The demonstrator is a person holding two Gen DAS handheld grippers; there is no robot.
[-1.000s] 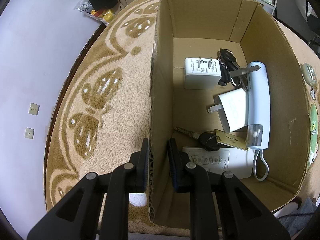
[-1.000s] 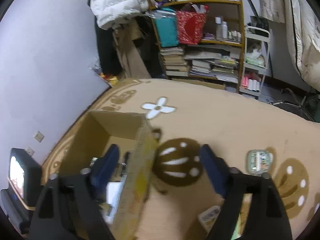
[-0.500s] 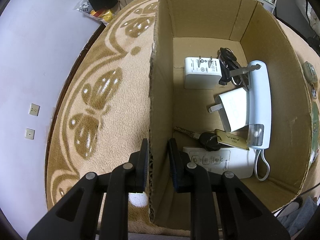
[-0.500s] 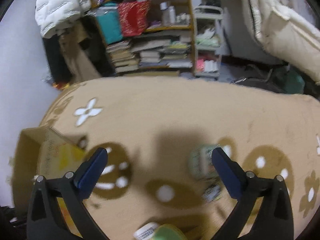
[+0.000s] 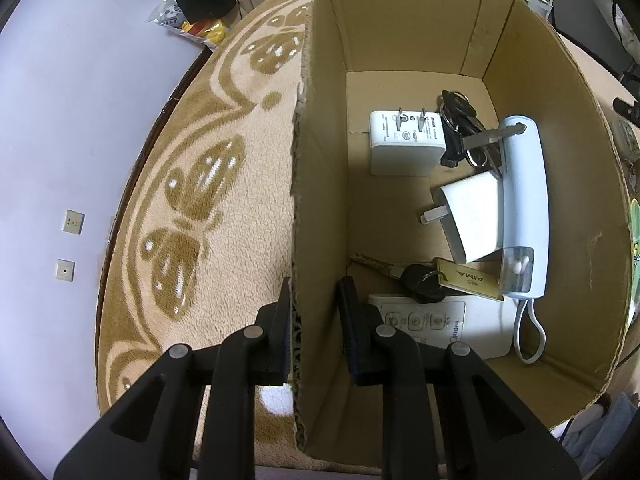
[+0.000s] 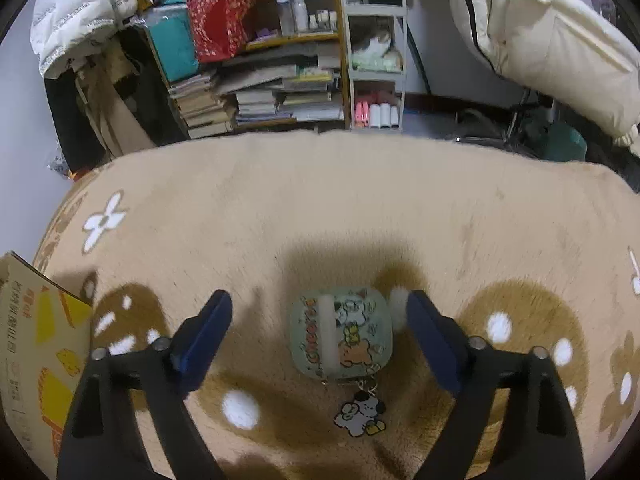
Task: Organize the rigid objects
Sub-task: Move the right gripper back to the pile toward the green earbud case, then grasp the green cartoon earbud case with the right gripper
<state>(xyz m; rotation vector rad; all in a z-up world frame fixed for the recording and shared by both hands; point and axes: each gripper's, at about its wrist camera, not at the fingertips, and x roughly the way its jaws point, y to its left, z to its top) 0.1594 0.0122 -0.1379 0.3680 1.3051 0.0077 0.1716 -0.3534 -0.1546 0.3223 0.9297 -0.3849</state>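
Your left gripper (image 5: 316, 322) reaches forward over the near end of the cardboard box (image 5: 584, 168), its jaws narrowed astride the box's left wall, one finger outside above the rug (image 5: 224, 216) and one inside; the outer pad looks pressed to the cardboard, though whether the inner one touches cannot be told. Inside the box, ahead of that gripper, lie a white remote (image 5: 436, 322), a black key with a gold tag (image 5: 432, 282), two white chargers (image 5: 406, 144), a key bunch (image 5: 460, 118) and a pale blue handheld device (image 5: 522, 208). Your right gripper (image 6: 318, 330) hovers low over the rug, jaws spread wide and holding nothing. A pale green cartoon-printed case (image 6: 342, 334) lies flat on the rug between its fingers, touching neither, its dog charm (image 6: 358, 414) trailing toward you
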